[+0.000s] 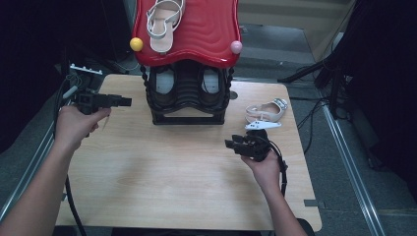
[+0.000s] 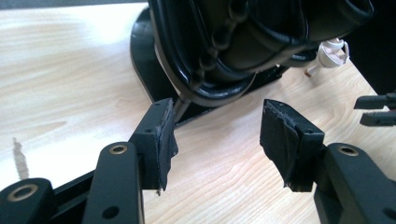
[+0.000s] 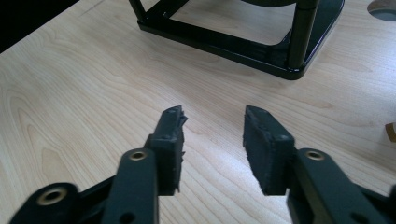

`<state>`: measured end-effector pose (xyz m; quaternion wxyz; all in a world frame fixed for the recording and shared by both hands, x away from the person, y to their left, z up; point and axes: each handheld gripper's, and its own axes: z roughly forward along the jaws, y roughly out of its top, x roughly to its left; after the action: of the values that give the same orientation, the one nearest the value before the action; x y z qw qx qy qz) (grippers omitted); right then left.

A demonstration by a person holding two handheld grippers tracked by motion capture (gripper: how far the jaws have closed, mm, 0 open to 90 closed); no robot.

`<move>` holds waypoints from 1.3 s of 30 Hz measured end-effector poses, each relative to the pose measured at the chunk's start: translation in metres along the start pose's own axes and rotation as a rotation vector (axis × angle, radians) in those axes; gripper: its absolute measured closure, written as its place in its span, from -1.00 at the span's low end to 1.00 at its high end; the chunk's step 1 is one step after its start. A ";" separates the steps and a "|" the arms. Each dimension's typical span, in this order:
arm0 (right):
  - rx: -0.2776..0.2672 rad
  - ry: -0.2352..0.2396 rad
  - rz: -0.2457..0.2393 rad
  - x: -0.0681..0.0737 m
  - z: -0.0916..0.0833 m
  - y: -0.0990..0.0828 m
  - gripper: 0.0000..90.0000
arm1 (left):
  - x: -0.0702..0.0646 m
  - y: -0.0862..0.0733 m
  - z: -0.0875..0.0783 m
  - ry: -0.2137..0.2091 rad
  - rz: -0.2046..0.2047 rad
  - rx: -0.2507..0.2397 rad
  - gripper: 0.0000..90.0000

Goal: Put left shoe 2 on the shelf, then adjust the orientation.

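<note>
The left tool (image 1: 125, 102) is held level near the desk's (image 1: 162, 182) left rear corner, its tips aimed at the black lower tier (image 1: 187, 96) of the shoe rack. Its jaws are spread, with bare wood between them; in the left gripper view (image 2: 217, 135) the rack's black frame (image 2: 219, 51) looms just beyond the pads. The right tool (image 1: 231, 143) sits right of the desk's middle, pointing left across the wood, its jaws apart and pinching nothing (image 3: 212, 133).

The white sandal (image 1: 266, 113) lies on its side on the desk, just behind the right hand (image 1: 265, 164) and beside the rack's right post; it also shows small and far off in the left gripper view (image 2: 332, 52). A 2nd white sandal (image 1: 163, 22) rests on the rack's red top shelf (image 1: 211, 34), between a yellow knob (image 1: 136, 44) and a pink knob (image 1: 236, 47) at the shelf's front corners. 2 dark shoes (image 1: 167, 83) fill the lower tier.

The rack stands between the 2 tools' lines and the rear of the desk. Its base bar (image 3: 219, 42) crosses the right gripper view ahead of the jaws, with open wood in between.
</note>
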<state>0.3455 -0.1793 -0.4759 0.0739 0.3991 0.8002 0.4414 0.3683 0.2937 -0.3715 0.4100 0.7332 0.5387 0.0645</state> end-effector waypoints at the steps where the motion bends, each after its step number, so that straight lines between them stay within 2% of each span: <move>1: 0.003 -0.001 0.005 0.000 0.000 0.000 0.43 | -0.001 -0.004 0.001 -0.007 0.002 0.002 0.00; 7: 0.010 -0.017 0.006 -0.002 -0.001 0.000 0.75 | -0.004 -0.023 0.007 -0.013 0.025 0.005 0.00; 11: 0.017 -0.026 0.031 -0.009 -0.001 0.000 1.00 | -0.006 -0.035 0.012 -0.031 0.022 0.005 0.00; 14: 0.016 -0.046 0.046 -0.013 -0.003 0.001 1.00 | -0.006 -0.042 0.017 -0.037 0.028 0.020 0.00; 16: 0.006 -0.058 0.056 -0.015 -0.004 0.002 1.00 | -0.005 -0.047 0.020 -0.045 0.013 0.028 -0.01; 19: 0.006 -0.074 0.060 -0.018 -0.006 0.001 1.00 | -0.003 -0.055 0.026 -0.038 0.014 0.042 0.00; 22: 0.010 -0.090 0.062 -0.021 -0.006 0.001 1.00 | -0.003 -0.062 0.030 -0.043 0.011 0.034 0.00; 24: 0.004 -0.094 0.070 -0.023 -0.008 0.001 1.00 | -0.004 -0.065 0.033 -0.039 0.024 0.052 0.00; 27: -0.006 -0.101 0.075 -0.025 -0.011 0.002 1.00 | -0.006 -0.070 0.034 -0.053 0.025 0.039 0.00; 30: -0.009 -0.123 0.076 -0.030 -0.011 0.003 1.00 | -0.008 -0.076 0.036 -0.049 0.044 0.047 -0.01; 34: -0.010 -0.144 0.089 -0.038 -0.010 0.004 1.00 | -0.009 -0.083 0.039 -0.055 0.043 0.041 -0.01; 39: -0.023 -0.171 0.107 -0.047 -0.010 0.007 1.00 | -0.008 -0.089 0.043 -0.044 0.060 0.052 0.00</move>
<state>0.3764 -0.2170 -0.4753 0.1228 0.4765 0.7635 0.4183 0.3225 0.2711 -0.4562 0.4005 0.7607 0.5087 0.0466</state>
